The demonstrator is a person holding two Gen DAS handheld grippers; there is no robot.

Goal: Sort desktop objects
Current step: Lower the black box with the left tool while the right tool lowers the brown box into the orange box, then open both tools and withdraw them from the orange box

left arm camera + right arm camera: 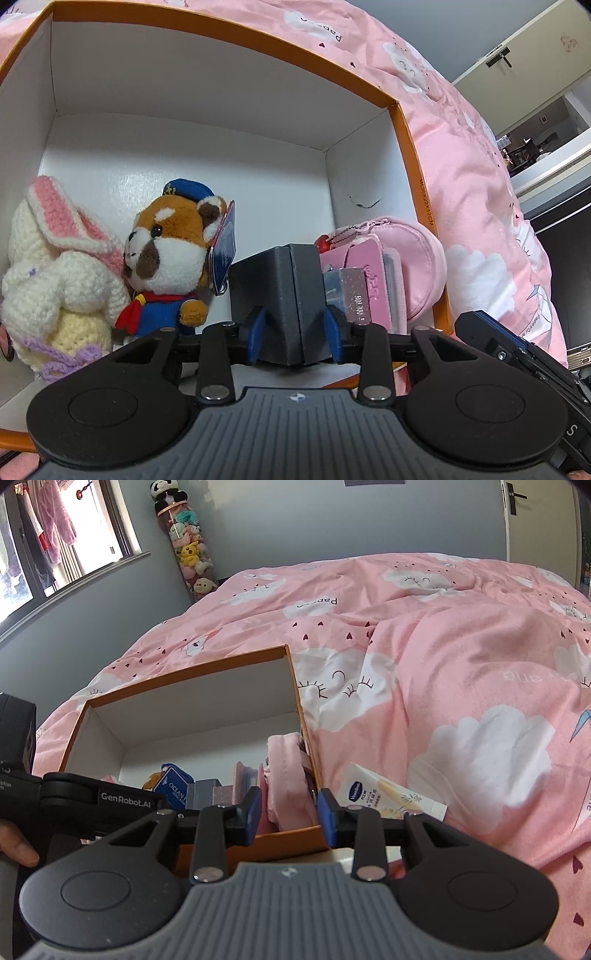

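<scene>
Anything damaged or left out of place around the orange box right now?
Two things. The orange cardboard box has a small dark tear in its white inner right wall, above the pink fabric pouch. A white lotion tube lies outside the box on the pink cloud-print bedspread, beside its right wall, unsorted.

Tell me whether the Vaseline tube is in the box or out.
Out. The Vaseline tube lies on the pink bedspread just outside the orange box, beside its right wall.
</scene>
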